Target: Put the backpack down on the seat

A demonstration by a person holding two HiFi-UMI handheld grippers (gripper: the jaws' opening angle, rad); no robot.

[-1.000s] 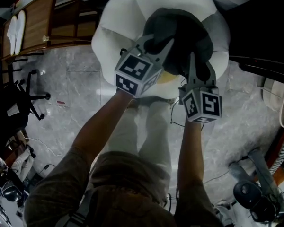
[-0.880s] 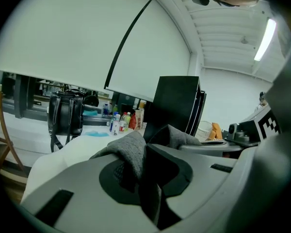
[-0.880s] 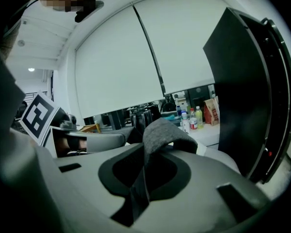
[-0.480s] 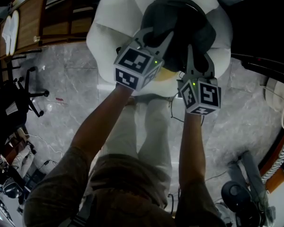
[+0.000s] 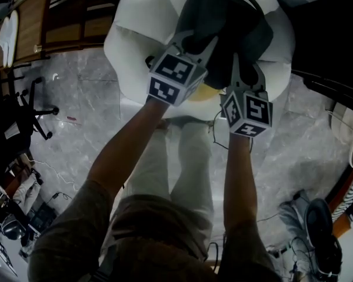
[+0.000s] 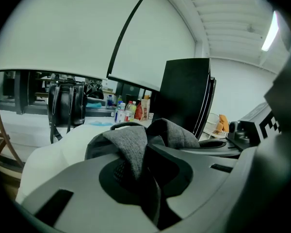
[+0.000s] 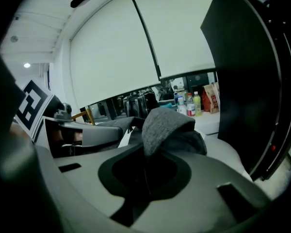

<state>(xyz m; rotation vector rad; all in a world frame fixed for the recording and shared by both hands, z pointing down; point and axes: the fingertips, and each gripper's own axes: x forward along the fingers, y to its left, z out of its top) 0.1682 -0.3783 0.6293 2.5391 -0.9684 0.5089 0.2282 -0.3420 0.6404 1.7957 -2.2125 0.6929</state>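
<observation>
Clamped almost fully closed on a fold of grey cloth at the left gripper (image 6: 144,178), and likewise at the right gripper (image 7: 146,176). Belongs in both cases to the backpack (image 5: 223,22); strap or shell, cannot tell. No widening at either pair of jaws against a second ago, so same grip kept. Held side by side in head view, reaching forward over the white seat (image 5: 135,46). Shifted since a second ago: carried further out from the body, now sitting higher in head view and deeper over the seat, with white showing on three sides of the dark bulk. Reads as the lowering stage, near its end. Looks to be bedding into the seat, though contact underneath hidden. Not yet let go, so task not done; probably needs only a last bit of drop, then release on both sides. Hard to read for long axis, being foreshortened from above; judged to run from the grippers away from the person, toward the seat's back. Shows a carry loop (image 6: 123,125) just past the grey folds in left gripper view, and a thin arc at the far edge in head view, so top likely pointing away and gripped end nearest. Lying rather than upright, by the look. Further out: wooden rack (image 5: 41,28) at far left, bottles (image 6: 128,110) on a counter behind the seat.
</observation>
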